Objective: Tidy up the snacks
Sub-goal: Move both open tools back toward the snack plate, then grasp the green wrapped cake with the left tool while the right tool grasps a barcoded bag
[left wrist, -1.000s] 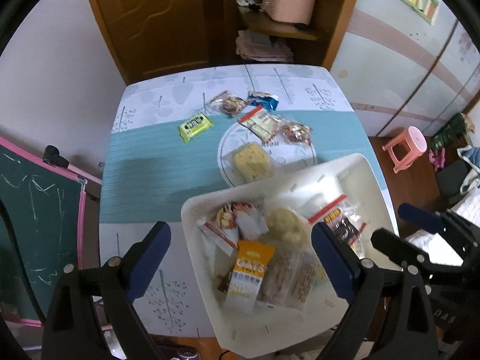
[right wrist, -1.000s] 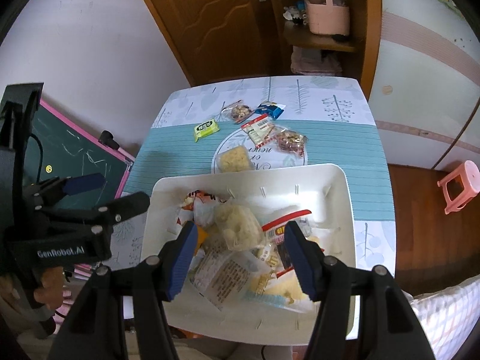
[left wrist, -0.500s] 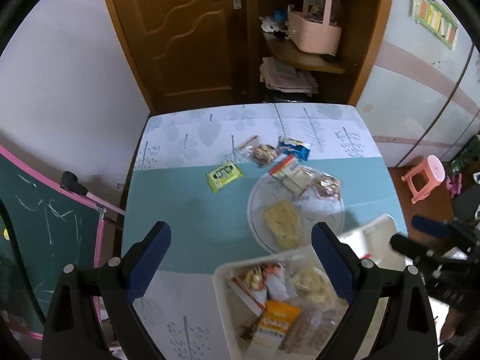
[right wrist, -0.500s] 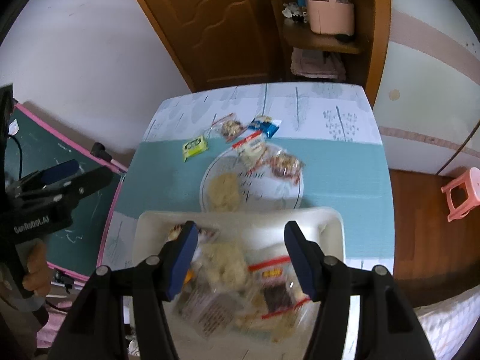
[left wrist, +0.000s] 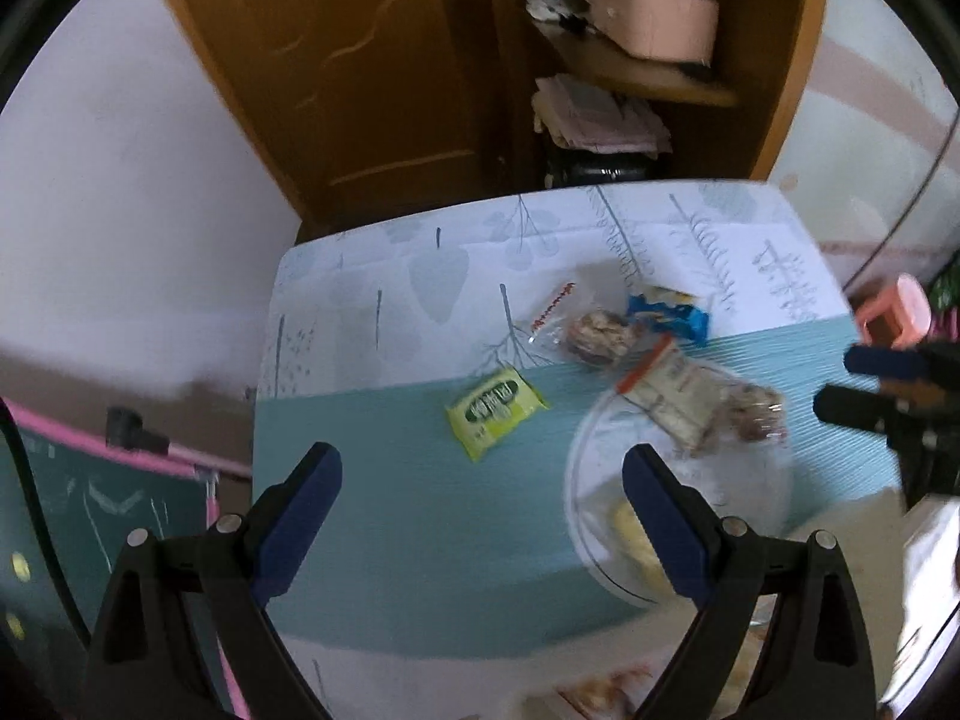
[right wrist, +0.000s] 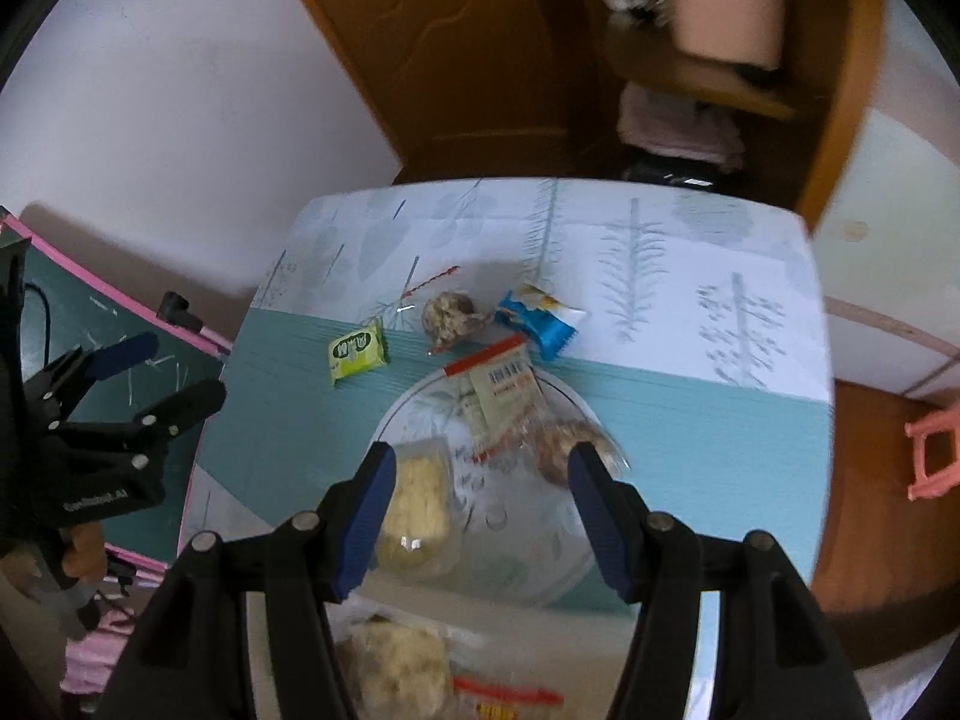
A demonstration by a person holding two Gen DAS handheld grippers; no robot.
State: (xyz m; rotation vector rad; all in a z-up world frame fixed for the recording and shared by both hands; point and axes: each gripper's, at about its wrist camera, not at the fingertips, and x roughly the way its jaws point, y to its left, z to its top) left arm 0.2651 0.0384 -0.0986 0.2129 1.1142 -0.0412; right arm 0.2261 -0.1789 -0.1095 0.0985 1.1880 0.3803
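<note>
Both grippers hang open and empty over the table (left wrist: 372, 540): my left gripper (left wrist: 480, 504) spread wide above bare teal cloth, my right gripper (right wrist: 480, 504) with its jaws roughly half parted above the glass plate (right wrist: 540, 576). Neither has hold of anything.

What has changed is the view. A second ago both cameras looked straight down into the white tray of gathered snacks; now only its far edge (right wrist: 540, 630) shows at the bottom of the right view, and the loose packets fill the frame instead. I have swung both hands forward and a little down, away from the tray and toward what is not yet sorted (the pictures are smeared with the motion).

Waiting there: a green packet (left wrist: 495, 411) on the teal cloth, a clear bag of brown pieces (left wrist: 597, 330) and a blue packet (left wrist: 669, 315) near the far edge, and on the plate a yellow cake (right wrist: 417, 507), a red-topped white sachet (right wrist: 501, 396) and a clear bag of reddish-brown pieces (right wrist: 567, 447).

I judge this the reach for the next snack; the green packet looks nearest my left jaws, the cake nearest my right.
</note>
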